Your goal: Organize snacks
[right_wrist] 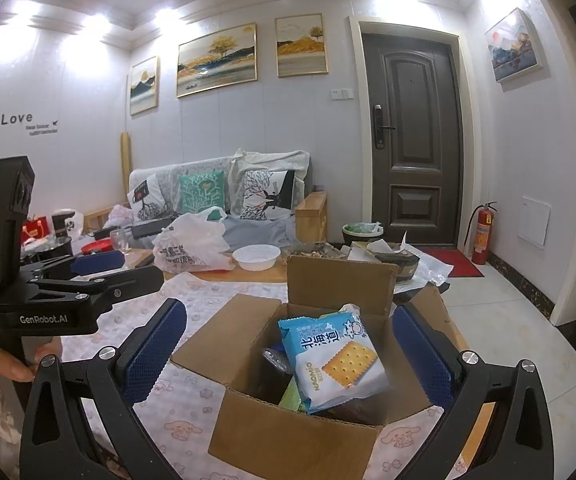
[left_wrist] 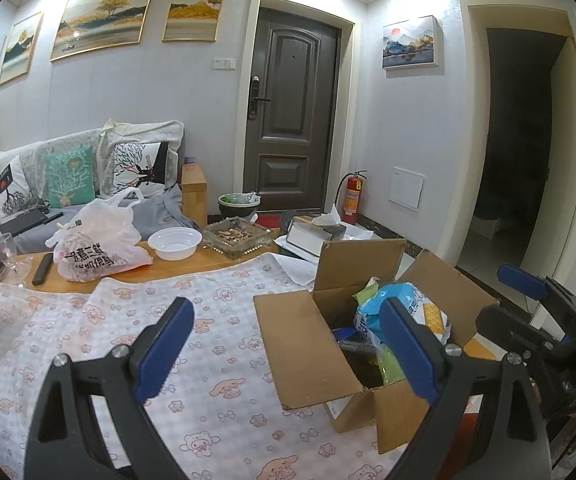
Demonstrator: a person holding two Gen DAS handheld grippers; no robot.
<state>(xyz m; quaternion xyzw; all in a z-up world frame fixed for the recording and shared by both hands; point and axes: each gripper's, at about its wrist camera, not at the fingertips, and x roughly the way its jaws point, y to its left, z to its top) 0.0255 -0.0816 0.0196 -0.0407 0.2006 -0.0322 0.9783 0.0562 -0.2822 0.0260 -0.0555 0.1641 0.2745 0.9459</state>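
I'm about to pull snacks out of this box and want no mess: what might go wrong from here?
1. The blue cracker packet leans loosely on top of the other snacks; a pinch from the open right gripper might crush the crackers.
2. The cardboard box looks light, with flaps splayed out; fingers could catch one and drag or tip it.
3. The left gripper hovers close alongside, so the two may bump.

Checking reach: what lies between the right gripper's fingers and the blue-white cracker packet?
Nothing: in the right wrist view the open right gripper frames the blue-white cracker packet in the cardboard box.
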